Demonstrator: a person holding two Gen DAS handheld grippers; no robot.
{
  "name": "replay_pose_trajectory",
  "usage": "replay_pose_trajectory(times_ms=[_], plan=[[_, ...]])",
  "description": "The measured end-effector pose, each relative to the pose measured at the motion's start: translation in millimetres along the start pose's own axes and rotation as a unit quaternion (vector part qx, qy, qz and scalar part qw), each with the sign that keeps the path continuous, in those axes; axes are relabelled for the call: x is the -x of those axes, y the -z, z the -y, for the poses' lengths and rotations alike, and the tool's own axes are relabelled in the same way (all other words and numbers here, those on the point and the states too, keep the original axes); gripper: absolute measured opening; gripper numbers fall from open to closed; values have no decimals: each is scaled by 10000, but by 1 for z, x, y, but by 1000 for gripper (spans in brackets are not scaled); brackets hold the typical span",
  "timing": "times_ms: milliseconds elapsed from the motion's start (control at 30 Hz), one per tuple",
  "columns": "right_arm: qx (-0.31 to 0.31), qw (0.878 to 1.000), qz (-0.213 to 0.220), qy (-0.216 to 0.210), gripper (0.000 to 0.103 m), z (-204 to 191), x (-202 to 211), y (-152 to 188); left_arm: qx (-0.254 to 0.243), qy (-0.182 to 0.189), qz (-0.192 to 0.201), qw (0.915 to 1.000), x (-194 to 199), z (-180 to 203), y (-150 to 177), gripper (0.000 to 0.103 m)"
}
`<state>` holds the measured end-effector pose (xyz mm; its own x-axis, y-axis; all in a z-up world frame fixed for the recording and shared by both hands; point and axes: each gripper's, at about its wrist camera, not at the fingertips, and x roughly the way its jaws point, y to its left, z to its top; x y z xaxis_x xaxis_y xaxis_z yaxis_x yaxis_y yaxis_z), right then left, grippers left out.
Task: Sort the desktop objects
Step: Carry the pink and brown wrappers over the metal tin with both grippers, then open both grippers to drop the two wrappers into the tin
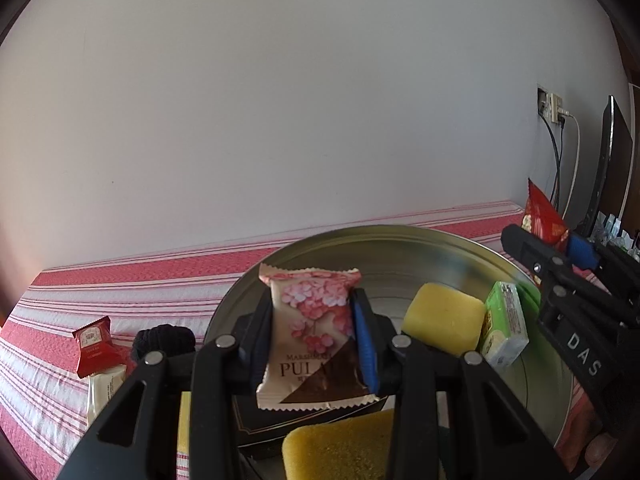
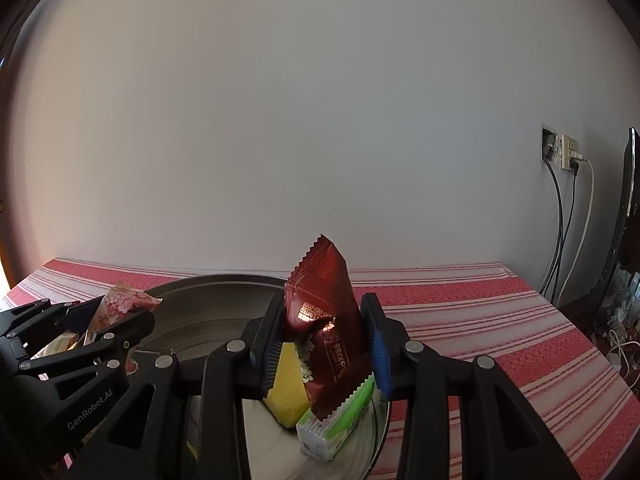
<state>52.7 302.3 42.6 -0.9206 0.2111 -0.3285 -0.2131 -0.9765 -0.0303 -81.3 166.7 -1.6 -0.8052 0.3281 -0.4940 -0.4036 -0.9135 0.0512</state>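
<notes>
Sponges (image 1: pixel 442 317) and a green packet (image 1: pixel 505 328) lie in the round tin (image 1: pixel 400 240); left claw (image 1: pixel 314 338) grips a pink packet (image 1: pixel 312 320), right claw (image 2: pixel 326 344) a dark red packet (image 2: pixel 324 304).

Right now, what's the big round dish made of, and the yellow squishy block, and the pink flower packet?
The round dish looks like metal: dull grey sheen with reflections. The yellow block seems to be sponge or foam: matte, with rounded corners. The pink flower packet looks like glossy plastic film with crimped zigzag ends.
</notes>
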Motion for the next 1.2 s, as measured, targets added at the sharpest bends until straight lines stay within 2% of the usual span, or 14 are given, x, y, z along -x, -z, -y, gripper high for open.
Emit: replay_pose_trajectory(times_ms=[367, 1100, 1200], plan=[[126, 9999, -35, 34, 41, -5, -2, 7, -74, -103, -226, 9997, -8, -1, 2, 36], [225, 9996, -147, 42, 41, -11, -7, 10, -185, -151, -353, 9991, -10, 2, 4, 36], [283, 9993, -237, 71, 44, -13, -9, 12, -203, -51, -395, 9990, -12, 3, 3, 41]])
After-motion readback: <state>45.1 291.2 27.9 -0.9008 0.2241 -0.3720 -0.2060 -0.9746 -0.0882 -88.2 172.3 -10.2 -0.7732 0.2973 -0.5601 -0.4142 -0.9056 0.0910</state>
